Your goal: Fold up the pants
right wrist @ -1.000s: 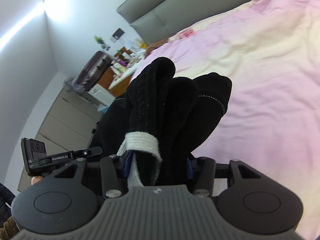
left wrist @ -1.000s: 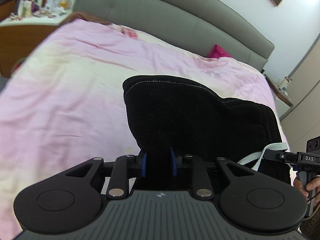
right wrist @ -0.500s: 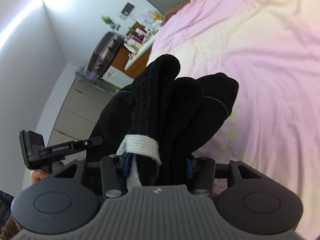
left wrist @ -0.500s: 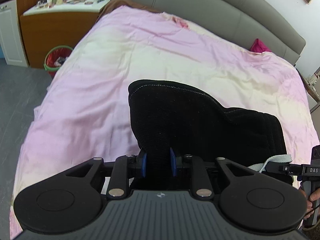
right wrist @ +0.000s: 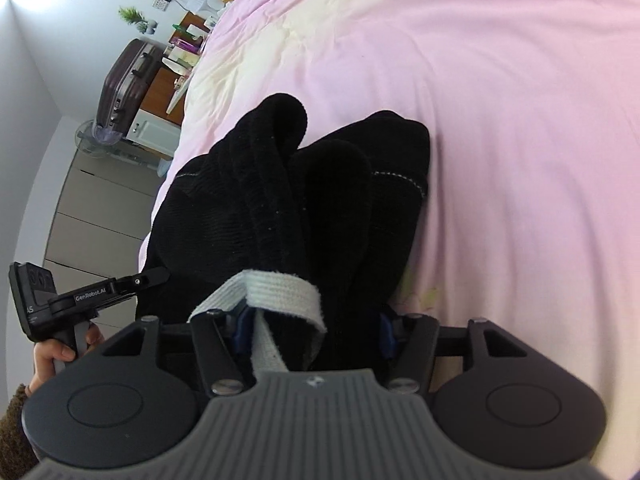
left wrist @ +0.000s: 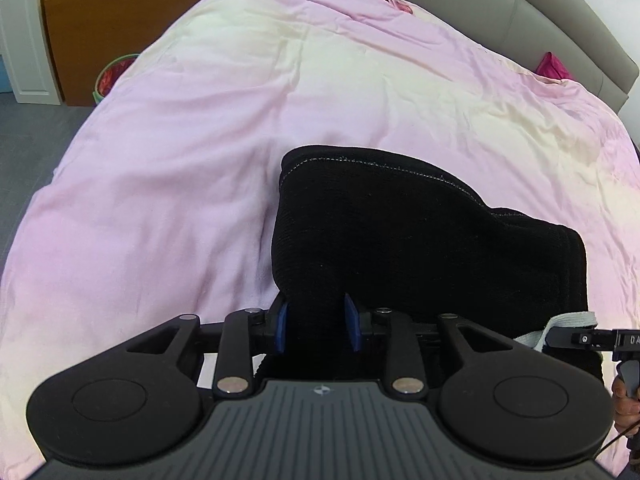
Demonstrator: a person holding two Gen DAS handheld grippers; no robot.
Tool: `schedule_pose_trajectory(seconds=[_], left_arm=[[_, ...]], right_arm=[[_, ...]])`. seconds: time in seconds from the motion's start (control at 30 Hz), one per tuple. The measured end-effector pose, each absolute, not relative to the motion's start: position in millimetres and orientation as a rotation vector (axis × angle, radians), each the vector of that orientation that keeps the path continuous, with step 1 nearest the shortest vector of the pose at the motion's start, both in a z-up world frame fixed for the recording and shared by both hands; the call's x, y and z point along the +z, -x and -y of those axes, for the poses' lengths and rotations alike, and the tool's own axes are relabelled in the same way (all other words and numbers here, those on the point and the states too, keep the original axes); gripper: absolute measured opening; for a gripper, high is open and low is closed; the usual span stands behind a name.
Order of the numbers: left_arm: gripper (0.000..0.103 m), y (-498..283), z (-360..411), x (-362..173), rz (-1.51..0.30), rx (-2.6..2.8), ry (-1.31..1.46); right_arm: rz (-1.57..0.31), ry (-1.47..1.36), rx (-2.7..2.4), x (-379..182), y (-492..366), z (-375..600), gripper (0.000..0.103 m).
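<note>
The black pants are bunched into a folded bundle held between both grippers just above the pink bed cover. My left gripper is shut on one end of the black pants. My right gripper is shut on the other end of the pants, with the white drawstring caught between its blue pads. The drawstring also shows at the right edge of the left wrist view, beside the right gripper's tip. The left gripper's tip shows in the right wrist view.
The bed cover fills most of both views. A grey headboard runs along the far side. A wooden cabinet and a green bin stand left of the bed. A suitcase stands beyond the bed.
Both grippers have tilted downward and dropped toward the bed with the pants still held. The bundle now sits closer to the cover.
</note>
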State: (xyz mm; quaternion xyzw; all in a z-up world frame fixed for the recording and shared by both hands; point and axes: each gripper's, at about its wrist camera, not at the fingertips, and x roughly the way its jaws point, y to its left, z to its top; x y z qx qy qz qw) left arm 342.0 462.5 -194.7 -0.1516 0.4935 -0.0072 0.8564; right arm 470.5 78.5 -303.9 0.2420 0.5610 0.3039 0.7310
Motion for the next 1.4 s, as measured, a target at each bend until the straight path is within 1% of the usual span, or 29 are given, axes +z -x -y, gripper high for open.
schedule_pose_trajectory(seconds=[0.03,0.1,0.2,0.3,0.33,0.37,0.47,0.53,0.6,0.67,0.73,0.77,0.8,0.93,1.03,1.07,1.23,1.33,1.4], left_arm=[[0.036,-339.9,-461.6,-190.7,-1.029,-0.008,0.310],[0.036,-332.2,-459.2,-179.7,-1.007,0.014,0.281],[0.036,-313.2,-453.2,-160.1,-0.975,0.023,0.221],[0.036,-289.4,-445.7,-143.6,-0.966,0.001,0.172],[0.036,-281.1,-442.8,-139.4,-0.964,-0.004,0.154],[0.036,-273.8,-439.7,-136.2,-0.963,-0.011,0.138],[0.036,-251.1,-429.2,-135.9,-0.989,-0.052,0.102],[0.036,-239.4,-421.2,-143.2,-1.017,-0.060,0.064],[0.036,-232.4,-417.1,-155.3,-1.048,-0.056,0.034],[0.033,-231.7,-418.1,-167.6,-1.075,-0.045,0.041],[0.032,-233.7,-420.8,-178.1,-1.088,-0.046,0.045],[0.032,-236.2,-422.0,-182.9,-1.097,-0.053,0.052],[0.032,-239.8,-424.3,-187.5,-1.108,-0.059,0.065],[0.032,-251.9,-428.1,-200.2,-1.145,-0.055,0.085],[0.031,-247.4,-427.9,-190.6,-1.129,-0.064,0.079],[0.032,-243.1,-428.5,-186.3,-1.118,-0.068,0.087],[0.032,-216.3,-427.8,-162.1,-1.031,-0.040,0.154],[0.032,-205.7,-422.4,-140.4,-0.982,-0.020,0.176],[0.032,-200.5,-414.8,-119.9,-0.946,-0.001,0.162]], right_arm=[[-1.227,-0.493,0.665,-299.5,-469.7,-80.7,0.060],[-1.223,-0.435,0.667,-289.6,-468.5,-80.8,0.064],[-1.190,-0.336,0.668,-268.8,-462.1,-76.8,0.065],[-1.061,-0.185,0.654,-236.5,-443.0,-70.7,0.065],[-1.011,-0.135,0.652,-225.0,-435.2,-70.7,0.061],[-0.967,-0.095,0.656,-214.7,-424.1,-66.9,0.055],[-0.851,0.016,0.683,-194.5,-399.8,-71.5,0.044],[-0.779,0.095,0.709,-189.7,-390.6,-80.5,0.041],[-0.767,0.129,0.721,-191.6,-398.1,-92.5,0.034],[-0.751,0.174,0.710,-196.5,-412.5,-107.4,0.022],[-0.799,0.173,0.688,-208.4,-434.3,-116.4,0.015],[-0.841,0.186,0.673,-218.0,-446.2,-122.2,0.006],[-0.859,0.202,0.644,-225.6,-454.0,-125.8,0.003],[-0.907,0.224,0.620,-244.5,-473.1,-134.6,0.001],[-0.910,0.211,0.626,-233.2,-471.9,-134.0,0.002],[-0.896,0.212,0.635,-226.5,-465.7,-132.4,0.007],[-0.798,0.245,0.701,-200.7,-399.5,-117.3,0.008],[-0.805,0.245,0.711,-208.0,-361.8,-109.5,0.008],[-0.827,0.264,0.695,-220.5,-351.0,-109.4,0.008]])
